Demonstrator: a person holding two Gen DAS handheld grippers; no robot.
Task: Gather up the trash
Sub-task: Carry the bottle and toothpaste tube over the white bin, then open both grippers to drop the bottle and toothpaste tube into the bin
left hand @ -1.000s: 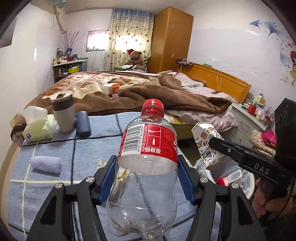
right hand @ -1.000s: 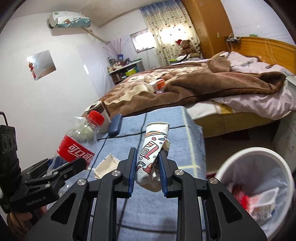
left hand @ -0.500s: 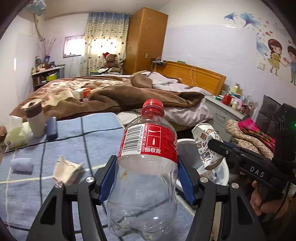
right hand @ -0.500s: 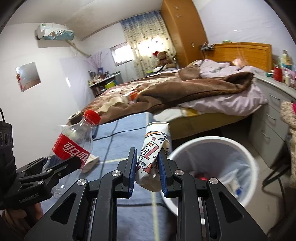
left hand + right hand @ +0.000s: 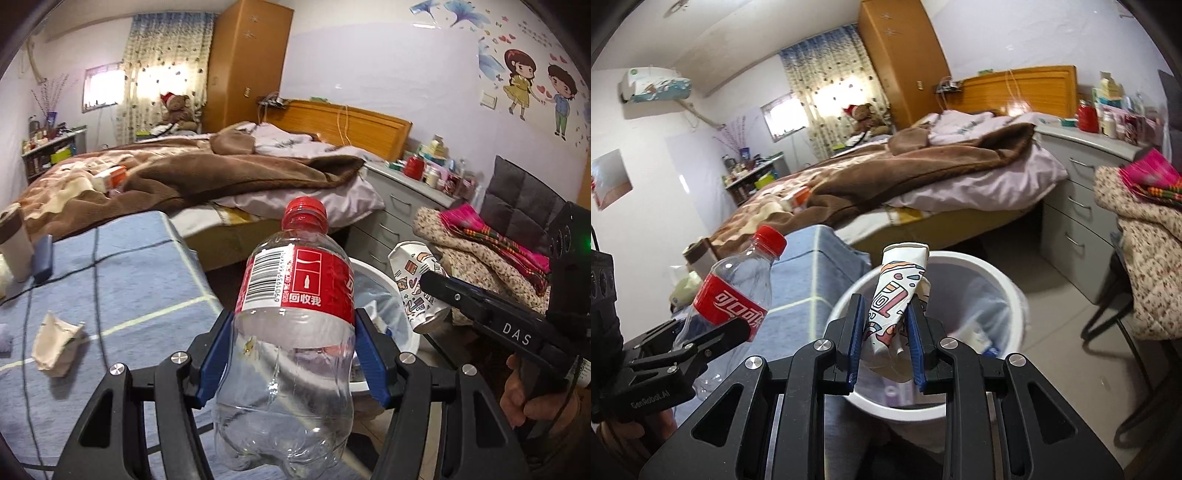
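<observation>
An empty clear plastic bottle [image 5: 291, 332] with a red cap and red label stands upright between the blue pads of my left gripper [image 5: 293, 350], which is shut on it. The same bottle [image 5: 735, 291] shows at the left of the right wrist view. My right gripper [image 5: 886, 332] is shut on a crushed patterned paper cup [image 5: 895, 295], held over the near rim of a white trash bin [image 5: 1004, 284]. In the left wrist view the cup [image 5: 417, 288] hangs above the bin [image 5: 373, 273], mostly hidden behind the bottle. A crumpled paper scrap [image 5: 55, 343] lies on the blue table cloth [image 5: 122, 280].
An unmade bed [image 5: 923, 173] with a brown blanket lies beyond the table. Grey drawers [image 5: 1075, 206] stand right of the bin, and a chair with piled clothes [image 5: 1145, 258] is at the far right. A tumbler [image 5: 14, 247] and a dark case [image 5: 42, 254] stand on the table's far left.
Both grippers have swung right, off the table and toward the bin, each still holding its item. The bin has come nearer and now lies under the cup.
</observation>
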